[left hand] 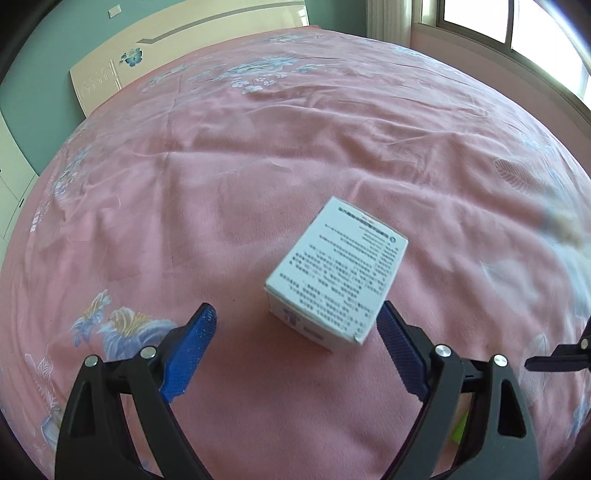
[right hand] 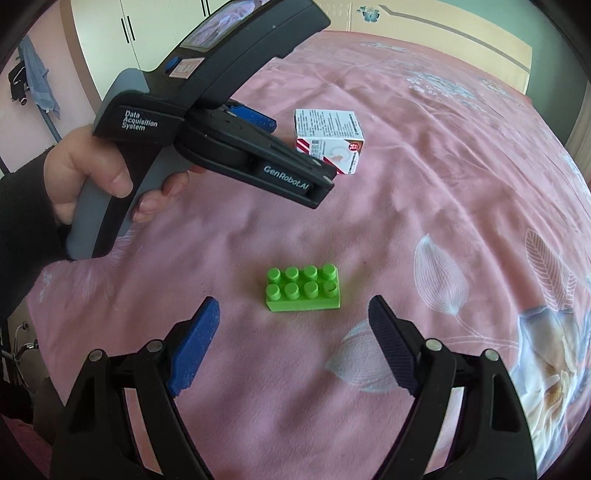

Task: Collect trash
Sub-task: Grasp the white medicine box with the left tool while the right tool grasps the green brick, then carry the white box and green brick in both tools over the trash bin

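A small white cardboard box (left hand: 334,275) with printed text lies on the pink bed sheet, just ahead of my left gripper (left hand: 297,317). The left jaws are open, and the box's near corner sits close to the right finger. The box also shows in the right wrist view (right hand: 328,138), with red and white print on its side, next to the left gripper's body (right hand: 236,136). A green toy brick (right hand: 302,288) lies on the sheet just ahead of my right gripper (right hand: 293,314), which is open and empty.
The pink floral bed sheet (left hand: 258,166) covers the whole bed. A cream headboard (left hand: 155,48) stands at the far end. A window (left hand: 517,22) is at the far right. Wardrobe doors (right hand: 129,33) and hanging clothes (right hand: 35,79) stand beyond the bed's left side.
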{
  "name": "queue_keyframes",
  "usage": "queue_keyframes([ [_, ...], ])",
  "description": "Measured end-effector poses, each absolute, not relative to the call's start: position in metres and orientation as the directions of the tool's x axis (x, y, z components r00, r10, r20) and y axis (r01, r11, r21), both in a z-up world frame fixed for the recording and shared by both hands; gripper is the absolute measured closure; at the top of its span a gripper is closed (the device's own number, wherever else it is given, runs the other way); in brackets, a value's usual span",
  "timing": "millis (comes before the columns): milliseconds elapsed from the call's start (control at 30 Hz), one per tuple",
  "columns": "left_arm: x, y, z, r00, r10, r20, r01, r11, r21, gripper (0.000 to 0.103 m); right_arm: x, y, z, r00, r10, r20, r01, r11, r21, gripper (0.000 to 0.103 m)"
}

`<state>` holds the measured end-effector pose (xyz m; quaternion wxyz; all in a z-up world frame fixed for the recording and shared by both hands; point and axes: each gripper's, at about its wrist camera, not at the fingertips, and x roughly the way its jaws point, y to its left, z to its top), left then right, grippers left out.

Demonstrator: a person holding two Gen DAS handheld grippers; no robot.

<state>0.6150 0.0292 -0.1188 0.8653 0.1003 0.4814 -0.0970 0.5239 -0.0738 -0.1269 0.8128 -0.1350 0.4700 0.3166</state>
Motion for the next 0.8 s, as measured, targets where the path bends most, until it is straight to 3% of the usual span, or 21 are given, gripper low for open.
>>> queue_keyframes([
  [167,0.624,0.027,-0.124,0.536,-0.086,-0.840,0.257,0.964,0.065,0.014,0.533,-0.070,-0.142,0.379,0.377,-0.845,-0.622,0.780,0.069,0.022],
  [200,0.625,0.027,-0.125,0.537,-0.092,-0.838,0.259,0.964,0.060,0.022,0.532,-0.070,-0.141,0.390,0.377,-0.840,-0.623,0.780,0.061,0.025],
  [267,0.627,0.024,-0.125,0.530,-0.110,-0.841,0.273,0.961,0.046,0.034,0.533,-0.069,-0.140,0.395,0.373,-0.840,-0.621,0.782,0.055,0.035],
  [333,0.627,0.020,-0.124,0.526,-0.108,-0.844,0.276,0.960,0.050,0.051,0.535,-0.071,-0.141,0.395,0.365,-0.843,-0.608,0.792,0.058,0.059],
  [467,0.622,0.020,-0.118,0.534,-0.101,-0.839,0.254,0.966,0.045,0.056,0.537,-0.077,-0.138,0.376,0.389,-0.841,-0.587,0.803,0.109,0.059],
  [800,0.579,0.027,-0.072,0.564,-0.079,-0.822,0.240,0.968,0.071,0.057,0.511,-0.085,-0.100,0.419,0.372,-0.828,-0.580,0.811,0.070,0.059],
])
